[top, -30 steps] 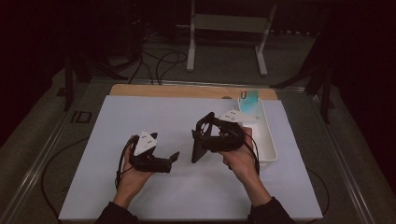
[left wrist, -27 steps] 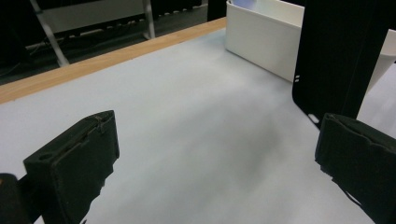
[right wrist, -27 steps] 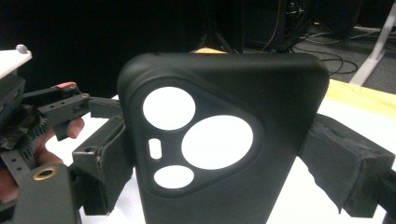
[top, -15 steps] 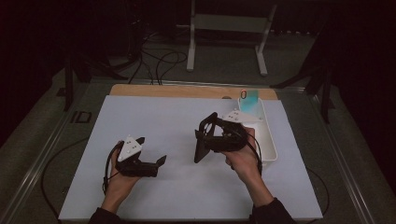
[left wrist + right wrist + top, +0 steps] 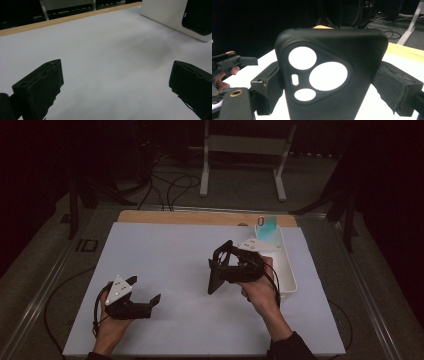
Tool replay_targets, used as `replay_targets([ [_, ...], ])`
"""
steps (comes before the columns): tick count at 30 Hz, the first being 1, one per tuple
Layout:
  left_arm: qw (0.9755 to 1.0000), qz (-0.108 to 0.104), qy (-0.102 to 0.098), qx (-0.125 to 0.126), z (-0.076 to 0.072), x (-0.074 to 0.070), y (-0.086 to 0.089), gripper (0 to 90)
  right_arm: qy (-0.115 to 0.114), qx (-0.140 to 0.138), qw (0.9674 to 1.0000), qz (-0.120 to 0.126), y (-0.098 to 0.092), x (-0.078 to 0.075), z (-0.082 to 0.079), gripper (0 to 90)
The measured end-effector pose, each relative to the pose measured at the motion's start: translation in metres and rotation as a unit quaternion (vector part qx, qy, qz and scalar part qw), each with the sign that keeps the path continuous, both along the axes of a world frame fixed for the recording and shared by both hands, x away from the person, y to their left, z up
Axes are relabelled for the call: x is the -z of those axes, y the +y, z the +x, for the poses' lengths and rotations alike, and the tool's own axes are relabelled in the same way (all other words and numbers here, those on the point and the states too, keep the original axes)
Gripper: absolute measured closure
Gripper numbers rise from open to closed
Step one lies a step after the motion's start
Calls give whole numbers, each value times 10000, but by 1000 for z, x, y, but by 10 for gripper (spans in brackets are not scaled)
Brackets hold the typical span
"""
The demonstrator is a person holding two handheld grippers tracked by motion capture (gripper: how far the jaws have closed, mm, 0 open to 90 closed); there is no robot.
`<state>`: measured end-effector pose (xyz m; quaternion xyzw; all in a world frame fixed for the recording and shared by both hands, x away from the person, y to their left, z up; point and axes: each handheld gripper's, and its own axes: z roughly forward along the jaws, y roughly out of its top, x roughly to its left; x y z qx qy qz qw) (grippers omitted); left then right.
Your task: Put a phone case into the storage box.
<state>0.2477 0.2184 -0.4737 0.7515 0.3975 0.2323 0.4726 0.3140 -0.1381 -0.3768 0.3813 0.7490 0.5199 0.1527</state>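
A black phone case (image 5: 329, 75) with round camera cutouts stands upright between the jaws of my right gripper (image 5: 328, 85), which is shut on its two sides. From above, the case (image 5: 216, 279) hangs just over the white table, left of the white tray (image 5: 286, 270), with the right gripper (image 5: 219, 269) pointing left. My left gripper (image 5: 145, 290) rests low at the near left of the table, open with nothing between its jaws. The left gripper (image 5: 115, 82) looks across bare white surface toward the tray (image 5: 165, 13). The left gripper (image 5: 234, 60) also lies at the left of the right gripper view.
The tray sits at the right side of the table, with a teal phone-like item (image 5: 267, 226) leaning at its far end. A wooden strip (image 5: 200, 217) runs along the table's far edge. Cables and a white stand (image 5: 240, 150) are on the floor beyond.
My left gripper has moved toward the near left corner of the table, away from the right one. The right gripper has stayed almost in place with the case.
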Motion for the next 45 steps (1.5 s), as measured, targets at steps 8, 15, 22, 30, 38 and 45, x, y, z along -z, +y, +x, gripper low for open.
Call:
replay_targets([
  [8,10000,20,-47,-84,-13,6,15,0,4,2,10000,22,0,0,1,145],
  [15,9998,-28,-121,-176,-16,12,22,0,-17,-25,10000,48,0,-1,2,145],
  [22,9996,35,-167,-203,-16,15,21,0,-67,-1,9999,75,0,-5,5,145],
  [30,9997,42,-137,-190,-16,16,21,0,-175,105,9998,69,-5,-12,13,145],
  [38,9997,40,-135,-194,-17,16,21,0,-229,260,9993,162,-13,-20,26,146],
  [45,9997,26,-122,-187,-17,16,21,0,-334,431,9985,62,-19,-26,39,147],
])
